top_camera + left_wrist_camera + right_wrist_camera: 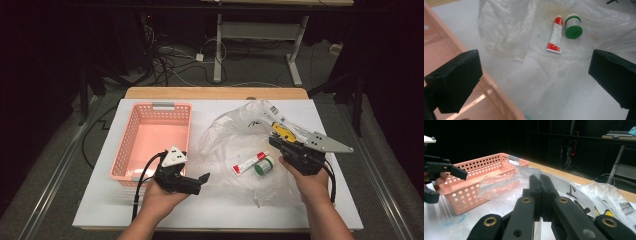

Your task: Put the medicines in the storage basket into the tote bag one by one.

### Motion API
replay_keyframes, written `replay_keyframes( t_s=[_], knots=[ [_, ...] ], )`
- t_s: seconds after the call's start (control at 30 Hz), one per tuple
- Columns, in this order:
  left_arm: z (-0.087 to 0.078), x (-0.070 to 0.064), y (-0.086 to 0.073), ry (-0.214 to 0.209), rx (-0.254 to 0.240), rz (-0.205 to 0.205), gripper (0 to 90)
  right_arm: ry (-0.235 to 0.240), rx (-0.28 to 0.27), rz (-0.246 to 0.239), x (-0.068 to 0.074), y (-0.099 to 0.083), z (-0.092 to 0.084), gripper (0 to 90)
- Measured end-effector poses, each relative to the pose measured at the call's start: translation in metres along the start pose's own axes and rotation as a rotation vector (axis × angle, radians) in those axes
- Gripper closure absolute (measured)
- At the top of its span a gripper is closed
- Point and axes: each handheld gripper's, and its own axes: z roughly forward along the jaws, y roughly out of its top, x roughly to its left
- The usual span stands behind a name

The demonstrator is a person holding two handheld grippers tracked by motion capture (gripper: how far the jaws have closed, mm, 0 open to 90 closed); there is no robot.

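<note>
Two grippers over a plastic bag beside a pink basket

Lower left, the left gripper (202,178) gapes empty; right of centre, the right gripper (274,141) is clenched on the plastic bag (227,131), near a tube (249,163) and jar (263,166).

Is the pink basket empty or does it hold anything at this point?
Empty. In the high view the pink basket shows a bare floor; the tube and green-lidded jar lie outside it on the plastic bag.

Basket (155,135) left on table (100,200), tube (248,163) beside jar (263,166) on bag (235,135) right.
</note>
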Motion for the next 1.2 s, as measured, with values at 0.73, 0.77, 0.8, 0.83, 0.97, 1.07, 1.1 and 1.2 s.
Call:
replay_keyframes(
  t_s=[0.73,0.77,0.8,0.83,0.97,1.07,1.1,1.2],
  knots=[
    [-0.037,0.059,-0.022,0.148,0.002,-0.119,2.4,-0.003,-0.004,0.000,-0.002,0.001,-0.001,90.0],
    [-0.039,0.060,-0.023,0.151,0.000,-0.125,3.1,-0.004,-0.005,0.001,-0.002,0.001,-0.001,90.0],
    [-0.040,0.061,-0.024,0.152,-0.003,-0.131,4.3,-0.004,-0.005,0.000,-0.002,0.001,-0.002,90.0],
    [-0.042,0.063,-0.025,0.154,-0.004,-0.138,5.3,-0.003,-0.005,-0.002,-0.002,0.001,-0.002,90.0],
    [-0.046,0.066,-0.029,0.159,-0.007,-0.153,10.6,-0.003,-0.004,-0.003,-0.001,0.001,-0.001,90.0],
    [-0.047,0.067,-0.029,0.155,0.007,-0.163,15.3,-0.004,-0.002,0.000,-0.001,0.001,-0.002,90.0],
    [-0.048,0.068,-0.029,0.158,0.019,-0.159,16.7,-0.005,-0.001,-0.001,-0.001,0.000,-0.002,90.0],
    [-0.050,0.068,-0.028,0.167,0.055,-0.143,22.1,-0.003,0.007,-0.003,-0.001,-0.001,-0.001,90.0]
  ],
)
